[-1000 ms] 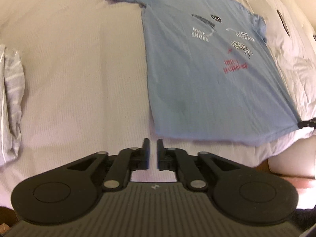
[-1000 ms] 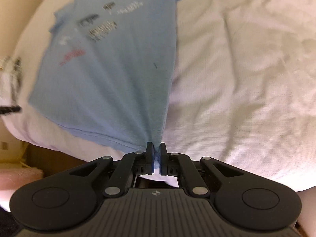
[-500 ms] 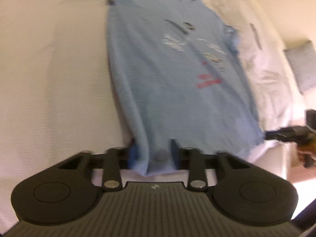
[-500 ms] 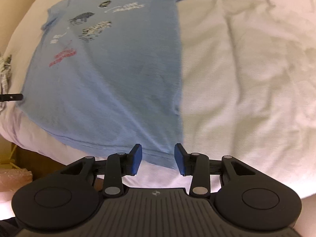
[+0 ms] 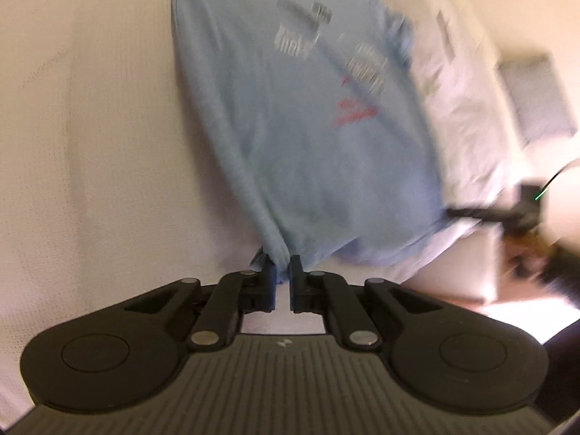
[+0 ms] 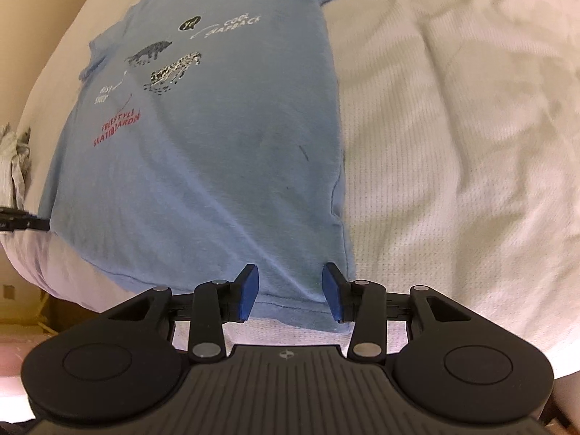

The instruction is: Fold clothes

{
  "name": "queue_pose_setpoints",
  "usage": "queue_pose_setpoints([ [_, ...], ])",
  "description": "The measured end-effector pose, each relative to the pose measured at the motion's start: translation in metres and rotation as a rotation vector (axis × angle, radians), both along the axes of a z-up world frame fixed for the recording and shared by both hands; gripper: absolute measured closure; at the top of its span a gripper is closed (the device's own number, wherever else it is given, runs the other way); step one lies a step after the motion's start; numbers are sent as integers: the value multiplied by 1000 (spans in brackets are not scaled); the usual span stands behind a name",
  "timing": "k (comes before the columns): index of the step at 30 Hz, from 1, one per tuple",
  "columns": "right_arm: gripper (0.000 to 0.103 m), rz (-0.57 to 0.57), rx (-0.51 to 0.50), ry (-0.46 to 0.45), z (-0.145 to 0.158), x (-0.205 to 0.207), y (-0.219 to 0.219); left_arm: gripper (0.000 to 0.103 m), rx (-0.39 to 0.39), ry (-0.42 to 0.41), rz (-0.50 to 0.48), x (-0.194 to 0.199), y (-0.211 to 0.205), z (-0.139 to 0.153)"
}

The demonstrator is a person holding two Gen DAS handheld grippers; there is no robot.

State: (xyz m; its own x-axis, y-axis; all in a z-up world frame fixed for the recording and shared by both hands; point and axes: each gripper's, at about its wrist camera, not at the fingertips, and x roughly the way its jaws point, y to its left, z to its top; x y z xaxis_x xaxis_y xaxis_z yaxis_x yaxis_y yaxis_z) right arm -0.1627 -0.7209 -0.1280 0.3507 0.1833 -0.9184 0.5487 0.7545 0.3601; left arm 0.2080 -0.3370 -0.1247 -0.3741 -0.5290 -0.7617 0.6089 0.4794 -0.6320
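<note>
A light blue t-shirt point(image 5: 308, 127) with a printed front lies face up on the white bed cover point(image 5: 90, 145). My left gripper point(image 5: 282, 266) is shut on its near hem corner, and the cloth bunches into a ridge running up from the pads. In the right wrist view the same t-shirt point(image 6: 217, 163) lies flat. My right gripper point(image 6: 290, 275) stands open just above the other hem corner, its blue pads apart and not pressing the cloth. Each gripper shows at the edge of the other's view: the right gripper point(image 5: 471, 213), the left gripper point(image 6: 36, 223).
The bed cover point(image 6: 453, 145) is rumpled to the right of the shirt. A grey striped garment point(image 6: 16, 166) lies at the bed's left edge. A grey-blue cushion point(image 5: 536, 98) sits beyond the bed. The mattress edge runs just below both hem corners.
My left gripper came forward, spread around the hem corner and shut on it, pulling the cloth into a ridge. My right gripper let go of the other corner and spread its fingers.
</note>
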Motion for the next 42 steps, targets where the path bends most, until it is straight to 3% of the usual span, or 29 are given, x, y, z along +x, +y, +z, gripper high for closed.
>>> queue_pose_setpoints([
  [3, 61, -36, 27, -13, -6, -2, -2, 100, -55, 38, 76, 19, 5, 18],
  [7, 61, -50, 43, -25, -12, -1, -2, 100, -30, 68, 107, 31, 9, 17],
  [12, 61, -56, 61, -36, -18, -1, -1, 100, 40, 65, 50, 11, 9, -1],
  [13, 71, -59, 68, -37, -19, -2, -1, 100, 47, 59, 38, 6, 9, -4],
  [14, 92, -61, 76, -38, -19, -3, -1, 100, 52, 51, 26, 2, 9, -7],
  [15, 96, -61, 83, -38, -18, -4, 0, 92, 50, 31, 21, -3, 9, -8],
  [16, 96, -62, 90, -39, -18, -5, 0, 71, 52, -3, 19, -6, 9, -9],
  [18, 96, -71, 82, -46, -15, -8, -1, 45, 40, -75, -4, -13, 7, -8],
  [19, 95, -77, 75, -50, -13, -10, -1, 42, 30, -108, -24, -16, 5, -7],
  [22, 80, -103, -3, -57, -5, -17, -3, 42, 4, -196, -88, -25, -1, -6],
  [23, 64, -111, -16, -58, -4, -20, -4, 42, 1, -212, -116, -29, -4, -10],
  [24, 56, -118, -18, -57, -5, -22, -6, 41, -1, -226, -145, -33, -7, -13],
  [25, 48, -119, -12, -53, -7, -24, -7, 43, 3, -221, -172, -37, -11, -19],
  [26, 47, -116, 0, -44, -11, -26, -8, 43, 2, -180, -183, -39, -14, -24],
  [27, 47, -113, 9, -38, -15, -26, -9, 56, -1, -136, -195, -40, -16, -29],
  [28, 47, -108, 17, -34, -19, -27, -9, 84, -9, -70, -206, -39, -17, -31],
  [29, 47, -110, 30, -33, -22, -27, -10, 98, -17, -10, -216, -39, -17, -32],
  [30, 46, -120, 54, -37, -25, -28, -12, 103, -22, 18, -210, -38, -16, -30],
  [31, 51, -139, 85, -42, -26, -29, -14, 103, -30, 44, -201, -36, -15, -26],
  [33, 90, -192, 149, -45, -26, -32, -20, 103, -70, 78, -139, -24, -8, -14],
  [34, 97, -218, 164, -41, -25, -33, -23, 103, -90, 95, -108, -18, -4, -8],
  [36, 98, -265, 174, -56, -15, -37, -30, 103, -124, 99, -38, -5, 3, 4],
  [38, 98, -308, 167, -77, -4, -42, -39, 103, -105, 33, 3, 4, 7, 12],
  [40, 98, -319, 120, -82, 8, -44, -45, 76, -65, -53, 24, 9, 10, 17],
  [42, 94, -246, 64, -83, 16, -36, -38, 68, -17, -108, 13, 6, 9, 11],
])
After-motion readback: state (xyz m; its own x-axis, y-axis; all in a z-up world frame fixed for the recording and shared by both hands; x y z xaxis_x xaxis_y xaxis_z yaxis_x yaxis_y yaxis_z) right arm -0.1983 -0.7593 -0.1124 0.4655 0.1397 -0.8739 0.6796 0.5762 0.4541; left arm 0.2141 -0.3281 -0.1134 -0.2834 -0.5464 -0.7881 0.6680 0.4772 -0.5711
